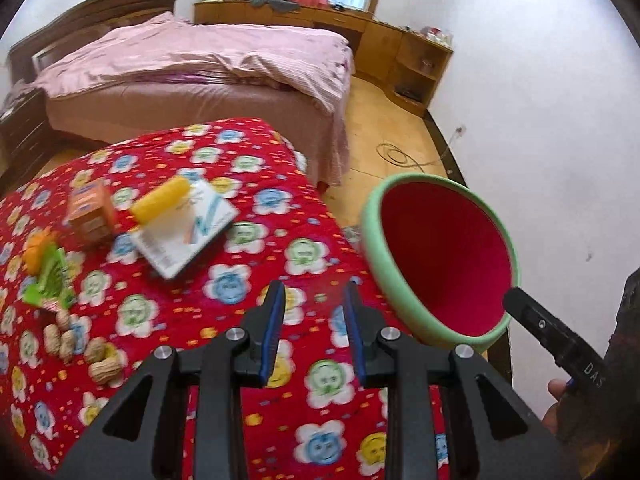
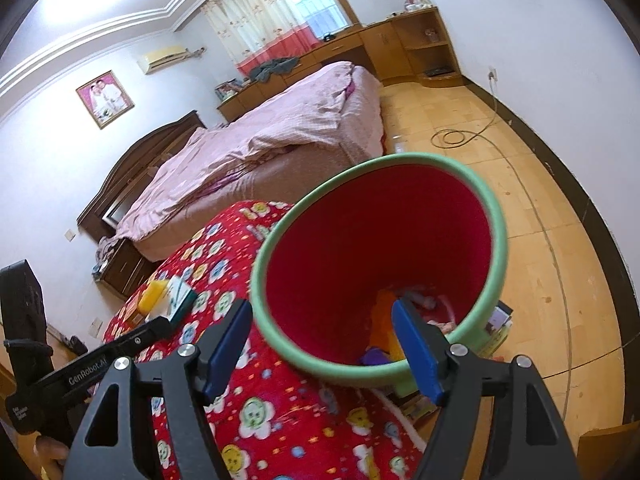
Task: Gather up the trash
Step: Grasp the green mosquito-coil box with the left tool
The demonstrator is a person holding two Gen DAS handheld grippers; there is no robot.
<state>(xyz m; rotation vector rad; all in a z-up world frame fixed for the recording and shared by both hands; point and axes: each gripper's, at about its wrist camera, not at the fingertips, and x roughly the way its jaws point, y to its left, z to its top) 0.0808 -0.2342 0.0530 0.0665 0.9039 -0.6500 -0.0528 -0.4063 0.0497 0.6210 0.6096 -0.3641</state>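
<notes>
A green bin with a red inside (image 1: 440, 256) is tilted at the right edge of the red flowered table cover (image 1: 224, 312). My right gripper (image 2: 322, 346) straddles its near rim (image 2: 316, 364), one finger inside and one outside; whether the pads press the rim is unclear. Some trash lies in the bin (image 2: 394, 320). My left gripper (image 1: 314, 330) is open and empty above the cover. On the cover lie peanuts (image 1: 80, 350), a green wrapper (image 1: 46, 276), an orange box (image 1: 90, 210), a yellow roll (image 1: 160, 200) and a white packet (image 1: 186, 228).
A bed with a pink quilt (image 1: 208, 64) stands behind the table. Wooden cabinets (image 1: 400, 52) line the far wall. A coiled cable (image 1: 400, 156) lies on the wooden floor by the white wall. Books or papers lie on the floor beside the bin (image 2: 498, 328).
</notes>
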